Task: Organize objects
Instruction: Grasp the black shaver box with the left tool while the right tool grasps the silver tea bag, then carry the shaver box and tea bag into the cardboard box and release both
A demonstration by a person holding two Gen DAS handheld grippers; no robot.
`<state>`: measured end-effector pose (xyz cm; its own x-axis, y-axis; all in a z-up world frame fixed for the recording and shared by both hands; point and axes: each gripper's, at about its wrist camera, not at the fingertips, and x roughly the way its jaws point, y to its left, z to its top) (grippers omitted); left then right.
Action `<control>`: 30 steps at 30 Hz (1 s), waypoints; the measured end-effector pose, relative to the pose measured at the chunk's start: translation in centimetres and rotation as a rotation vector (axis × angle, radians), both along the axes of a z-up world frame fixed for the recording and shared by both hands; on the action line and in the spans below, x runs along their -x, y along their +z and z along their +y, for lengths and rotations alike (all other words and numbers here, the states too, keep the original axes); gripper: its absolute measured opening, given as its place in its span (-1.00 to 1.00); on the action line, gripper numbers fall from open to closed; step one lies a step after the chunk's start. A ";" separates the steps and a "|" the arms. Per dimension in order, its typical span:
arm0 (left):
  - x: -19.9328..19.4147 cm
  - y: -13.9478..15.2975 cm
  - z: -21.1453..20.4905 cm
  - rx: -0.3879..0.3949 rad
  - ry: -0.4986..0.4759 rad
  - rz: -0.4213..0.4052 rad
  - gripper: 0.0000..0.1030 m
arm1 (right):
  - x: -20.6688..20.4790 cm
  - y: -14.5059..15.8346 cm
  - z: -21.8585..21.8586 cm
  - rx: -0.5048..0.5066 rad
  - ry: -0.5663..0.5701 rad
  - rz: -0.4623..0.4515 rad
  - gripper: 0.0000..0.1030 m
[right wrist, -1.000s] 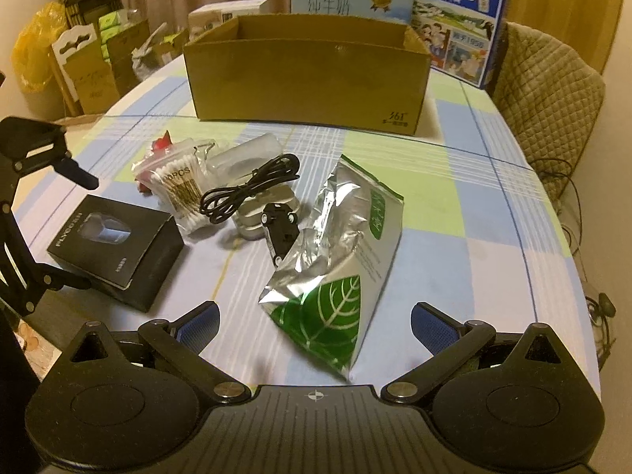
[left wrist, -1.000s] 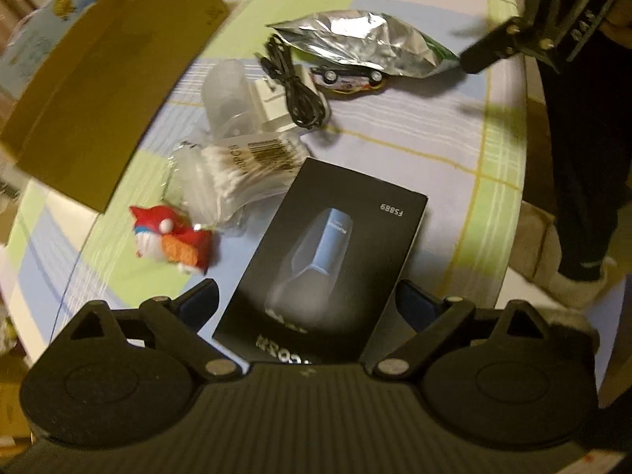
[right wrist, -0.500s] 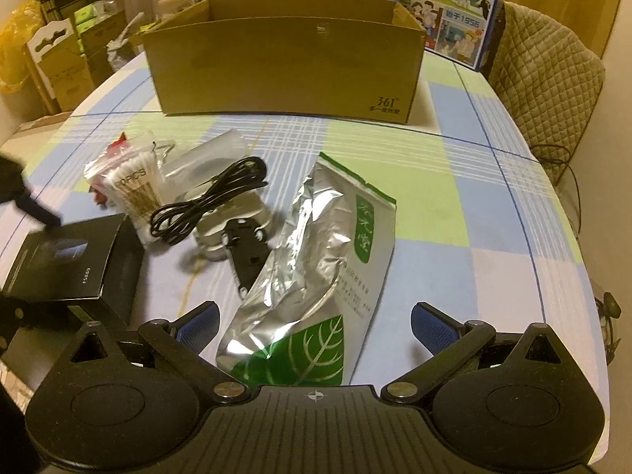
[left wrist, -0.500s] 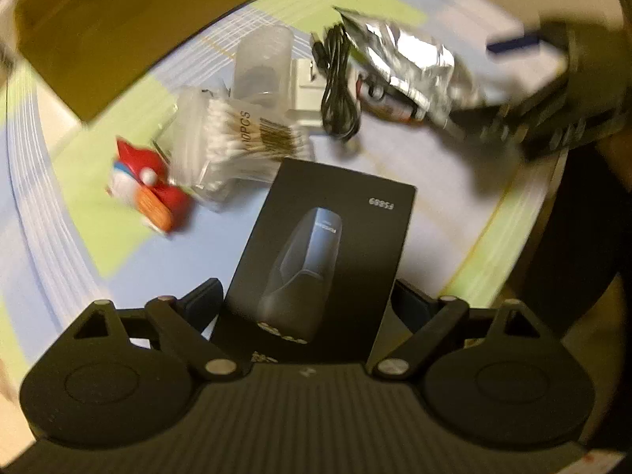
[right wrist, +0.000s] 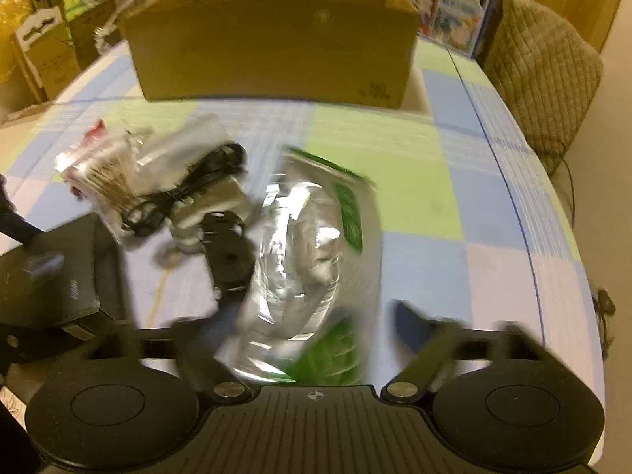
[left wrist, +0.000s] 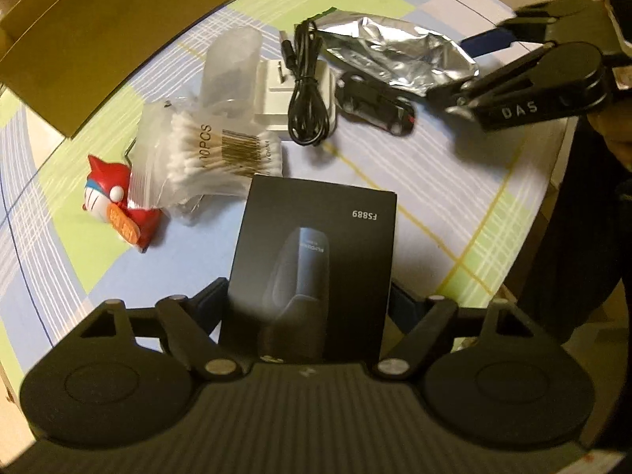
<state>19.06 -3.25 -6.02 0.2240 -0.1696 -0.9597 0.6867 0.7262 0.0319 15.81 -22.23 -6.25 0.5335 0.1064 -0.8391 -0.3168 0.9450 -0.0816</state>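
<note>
Checked blue-green-white cloth covers the desk (right wrist: 454,213), cardboard box (right wrist: 276,39) at its far edge, quilted chair (right wrist: 545,79) at the right side, milk cartons (right wrist: 446,19) behind the box. Left tool (left wrist: 308,300) low over the near edge, fingers spread, black product box (left wrist: 316,260) marked FS889 between them; blue pads sit at or just beside its two sides, contact unclear, can't tell if it's pinched. Past that box: bag of cotton swabs (left wrist: 213,154), red cartoon figurine (left wrist: 118,209) touching the bag's left side, frosted plastic cup (left wrist: 233,67) on its side, white charger (left wrist: 276,98) with coiled black cable (left wrist: 308,94) on top, dark toy car (left wrist: 375,102) just right of the cable, foil pouch (left wrist: 395,59) beyond the car. Right tool (right wrist: 312,328) heavily blurred in its own view, fingers spread wide on either side of the foil pouch's near green end (right wrist: 316,260), not clamped on it as far as visible. Same tool enters the left view from the right (left wrist: 474,67), blue fingertip (left wrist: 489,39) at the pouch's end. Toy car (right wrist: 227,249) lies against the pouch's left edge, black box (right wrist: 51,276) at far left.
</note>
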 end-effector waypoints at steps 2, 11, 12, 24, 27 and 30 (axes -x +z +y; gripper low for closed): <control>-0.1 0.0 0.0 0.003 0.013 -0.008 0.56 | -0.2 0.0 -0.5 0.011 -0.021 -0.007 0.26; 0.2 -0.6 -0.9 0.012 0.044 -0.032 0.58 | -2.2 -0.8 0.2 0.056 0.094 0.005 0.49; 0.2 -0.7 -1.0 0.015 0.047 -0.032 0.59 | -2.3 -1.1 0.3 0.061 0.102 0.010 0.50; 0.2 -0.7 -0.7 0.037 0.113 -0.020 0.55 | -4.1 -1.4 -0.7 -0.010 0.057 0.019 0.16; 0.7 0.0 -0.8 0.040 0.120 -0.028 0.54 | -4.1 -0.8 -0.9 -0.019 0.047 0.002 -0.17; 1.0 1.1 -1.0 0.052 0.136 -0.041 0.54 | -3.8 -0.3 -1.4 -0.041 0.036 -0.003 -0.26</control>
<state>18.02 -4.23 -4.96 0.2875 -0.1841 -0.9399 0.5810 0.8137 0.0183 19.65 -23.67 -6.55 0.5314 0.1599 -0.8319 -0.3507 0.9354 -0.0442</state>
